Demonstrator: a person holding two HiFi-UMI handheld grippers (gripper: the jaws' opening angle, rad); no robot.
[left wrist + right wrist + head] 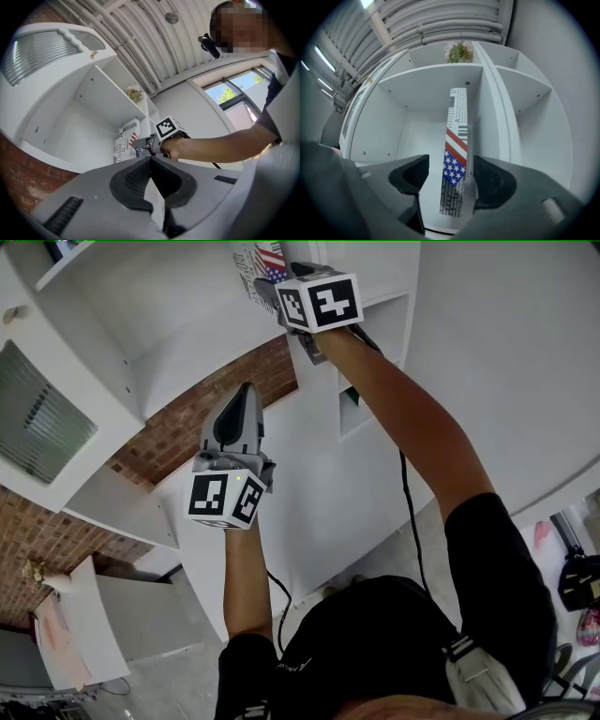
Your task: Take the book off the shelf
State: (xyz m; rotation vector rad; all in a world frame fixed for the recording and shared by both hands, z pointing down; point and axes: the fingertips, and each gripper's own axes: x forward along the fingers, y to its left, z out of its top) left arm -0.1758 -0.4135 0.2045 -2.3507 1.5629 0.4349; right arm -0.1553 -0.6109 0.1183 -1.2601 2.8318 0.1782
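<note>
- Your right gripper (pixel 446 172) is raised to the white shelf unit (pixel 431 77), with its jaws spread wide.
- The book (pixel 454 154) stands upright between those jaws, spine toward you, with a stars-and-stripes band across it.
- The left pad (pixel 410 173) stands clear of the book. The right pad (pixel 492 180) sits just beside the cover; contact there appears possible, but the view does not settle it. Nothing is clamped.
- The book rests on the floor of its compartment, at the right side, just beside the vertical divider (pixel 487 122).
- Your left gripper (pixel 150 159) is held lower and nearer to you, well apart from the book. Its jaws are together at the tips with nothing between them.
- A small bunch of flowers (pixel 458 50) sits on top of the shelf unit, above the book's compartment.
- A brick wall (pixel 178 432) shows beside the white cabinets to the left.
</note>
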